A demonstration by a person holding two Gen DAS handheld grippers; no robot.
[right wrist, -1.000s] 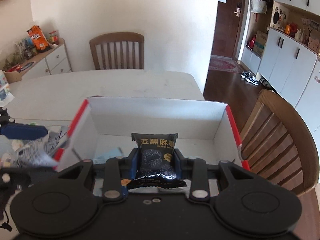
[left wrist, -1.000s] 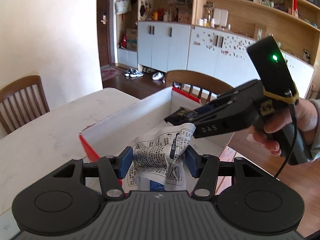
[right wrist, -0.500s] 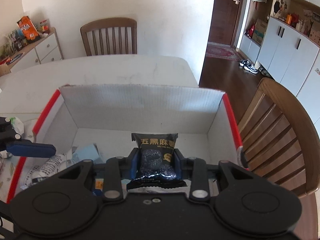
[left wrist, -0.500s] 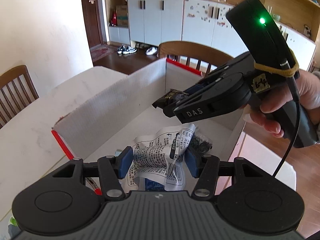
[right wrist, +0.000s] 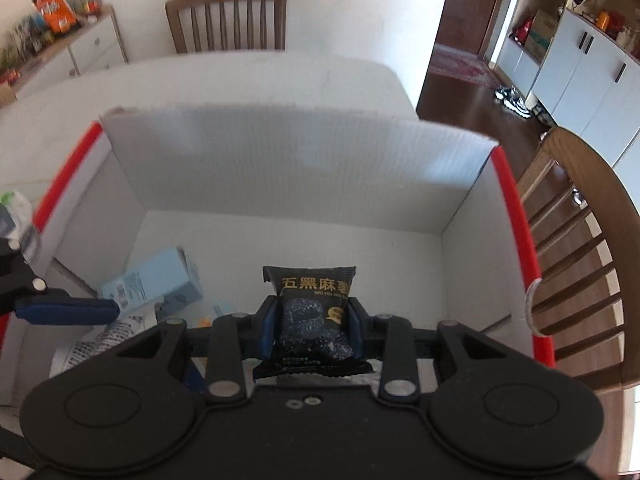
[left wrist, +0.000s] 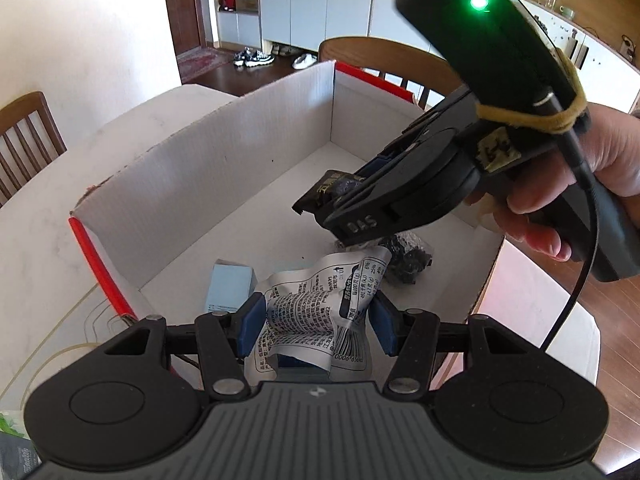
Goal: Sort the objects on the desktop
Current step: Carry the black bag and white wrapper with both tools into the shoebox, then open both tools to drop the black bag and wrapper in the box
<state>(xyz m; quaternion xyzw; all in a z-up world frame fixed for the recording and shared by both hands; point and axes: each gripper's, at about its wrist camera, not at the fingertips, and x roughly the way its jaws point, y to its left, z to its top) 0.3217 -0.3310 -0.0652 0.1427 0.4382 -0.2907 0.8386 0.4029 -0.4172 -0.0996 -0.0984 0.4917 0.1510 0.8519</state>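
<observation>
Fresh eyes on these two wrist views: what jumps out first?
Both grippers hang over the open white cardboard box with red edges, each clamped on a snack. The right gripper grips a black snack packet with gold lettering; the left gripper grips a crumpled silver printed wrapper. In the left wrist view, a green light glows on the right handle, and a pale blue carton lies on the box floor.

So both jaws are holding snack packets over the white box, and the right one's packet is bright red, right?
Not quite. The packet in the right gripper is black with gold writing, as the right wrist view shows. Both do hold packets over the white box.
</observation>
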